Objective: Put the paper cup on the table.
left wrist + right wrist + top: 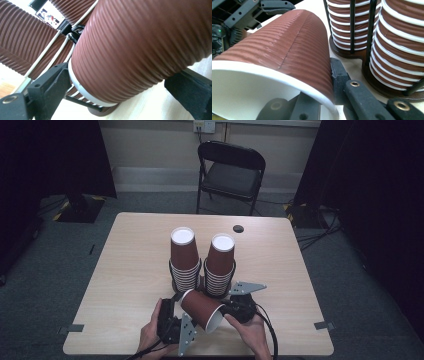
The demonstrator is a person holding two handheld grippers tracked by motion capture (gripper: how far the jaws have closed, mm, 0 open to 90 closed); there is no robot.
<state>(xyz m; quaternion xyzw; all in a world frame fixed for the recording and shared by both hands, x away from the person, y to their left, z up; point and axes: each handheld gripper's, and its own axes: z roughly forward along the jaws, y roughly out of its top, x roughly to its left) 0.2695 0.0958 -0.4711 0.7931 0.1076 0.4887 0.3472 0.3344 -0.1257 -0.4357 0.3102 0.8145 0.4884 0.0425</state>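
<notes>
A brown ribbed paper cup (pixel 200 309) lies on its side above the table's front edge, held between both grippers. My right gripper (pixel 226 313) is shut on its white rim. In the right gripper view one jaw is inside the cup's (pixel 287 50) mouth and the other presses the outer wall. My left gripper (pixel 176 300) grips the narrow closed end. In the left gripper view its two jaws sit against either side of the cup (pixel 140 50). Just behind stand two stacks of upside-down cups in wire holders, left (pixel 184 265) and right (pixel 220 267).
The light wooden table (pixel 130 270) has a black round hole cover (pixel 238 228) at the back and tape marks near the front corners (pixel 75 328). A black folding chair (pixel 231 170) stands beyond the table. The stack holders (pixel 399 50) are very close to the jaws.
</notes>
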